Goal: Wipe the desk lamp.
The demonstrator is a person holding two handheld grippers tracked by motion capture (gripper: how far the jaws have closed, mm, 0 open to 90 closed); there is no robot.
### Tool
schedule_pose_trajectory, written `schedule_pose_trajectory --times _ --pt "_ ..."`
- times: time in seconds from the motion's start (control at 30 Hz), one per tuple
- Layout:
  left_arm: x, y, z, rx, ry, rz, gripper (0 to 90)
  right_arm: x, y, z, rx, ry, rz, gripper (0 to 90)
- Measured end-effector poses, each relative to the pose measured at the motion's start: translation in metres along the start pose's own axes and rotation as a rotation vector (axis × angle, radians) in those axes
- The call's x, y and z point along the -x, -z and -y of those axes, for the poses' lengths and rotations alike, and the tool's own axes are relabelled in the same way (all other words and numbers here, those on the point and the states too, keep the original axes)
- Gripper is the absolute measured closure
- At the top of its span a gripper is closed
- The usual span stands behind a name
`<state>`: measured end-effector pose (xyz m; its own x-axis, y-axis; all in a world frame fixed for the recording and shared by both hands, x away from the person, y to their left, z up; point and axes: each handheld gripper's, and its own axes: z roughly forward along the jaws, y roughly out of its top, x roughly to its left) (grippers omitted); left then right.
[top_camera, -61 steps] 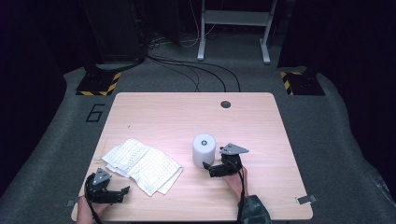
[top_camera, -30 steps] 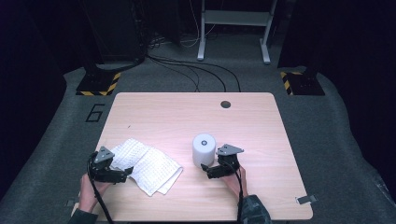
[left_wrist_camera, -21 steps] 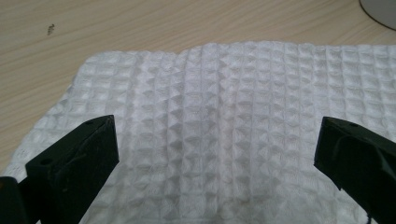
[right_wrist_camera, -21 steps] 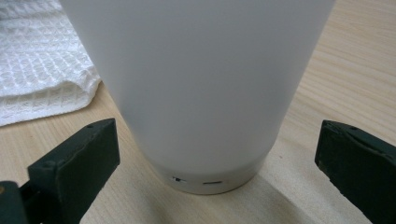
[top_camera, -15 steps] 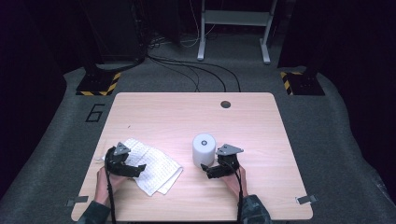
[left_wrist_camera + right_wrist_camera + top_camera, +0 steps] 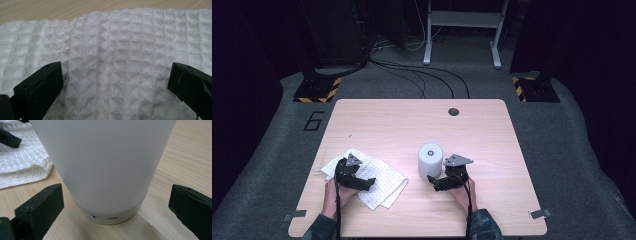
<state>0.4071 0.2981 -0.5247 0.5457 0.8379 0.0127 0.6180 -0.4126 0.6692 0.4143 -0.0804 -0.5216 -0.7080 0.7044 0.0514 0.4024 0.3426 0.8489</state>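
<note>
**Cloth under the left gripper, cylinder before the right**

A white waffle-weave cloth (image 6: 374, 175) was seen lying on the near left part of the table (image 6: 412, 125), rumpled and folded over itself, with a doubled edge at its right side. In the left gripper view its raised square pattern (image 6: 112, 62) was shown close up, with a strip of bare wood beyond its far edge. The left gripper (image 6: 367, 184) was held over the middle of the cloth, its jaws spread wide with the weave lying between them; nothing was grasped. Whether the jaw tips pressed on the fabric could not be told. Part of the cloth was covered by that gripper and the left hand (image 6: 333, 192) in the high view.

To the right of the cloth, slightly apart from it, a white cylinder (image 6: 430, 161) stood upright near the table's middle. A small dark ring was seen at the centre of its top. In the right gripper view its matte wall (image 6: 105, 165) was cut off at the top, and two small marks near its base were too small to read. What it held, if anything, could not be made out.

The right gripper (image 6: 437, 181) was placed just beside the cylinder's near right side, jaws parted wide on either side of its base and clear of it.
</note>
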Motion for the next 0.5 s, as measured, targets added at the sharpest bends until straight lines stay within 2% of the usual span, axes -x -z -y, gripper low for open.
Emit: schedule_pose_trajectory --times 0.03,0.2,0.23,0.37,0.43,0.47,0.5 --pt "-0.0004 0.0002 0.0010 0.005 -0.010 0.000 0.0 0.0002 0.0003 0.0000 0.000 0.000 0.001 0.0" --pt "0.0014 0.0022 0.0044 0.023 0.010 0.004 1.4 -0.0019 -0.0005 -0.0004 0.000 0.006 -0.001 0.0" --pt "0.0013 0.0023 0.0047 0.029 -0.002 0.004 2.4 -0.0024 -0.0004 -0.0006 -0.002 0.006 -0.001 0.0" --pt "0.0035 0.0061 0.0048 0.027 -0.009 0.018 9.0 -0.0021 -0.0013 -0.0018 0.019 0.011 -0.018 0.0" --pt "0.0043 0.0064 0.0051 0.044 -0.017 0.017 14.6 -0.0035 -0.0027 -0.0031 0.037 -0.006 -0.019 0.0" --pt "0.0046 0.0087 0.0043 0.029 -0.020 0.020 17.3 -0.0031 -0.0040 -0.0044 0.033 0.004 -0.028 0.0" --pt "0.0054 0.0088 0.0045 0.041 -0.012 0.023 21.2 -0.0041 -0.0056 -0.0055 0.033 0.005 -0.031 0.0"
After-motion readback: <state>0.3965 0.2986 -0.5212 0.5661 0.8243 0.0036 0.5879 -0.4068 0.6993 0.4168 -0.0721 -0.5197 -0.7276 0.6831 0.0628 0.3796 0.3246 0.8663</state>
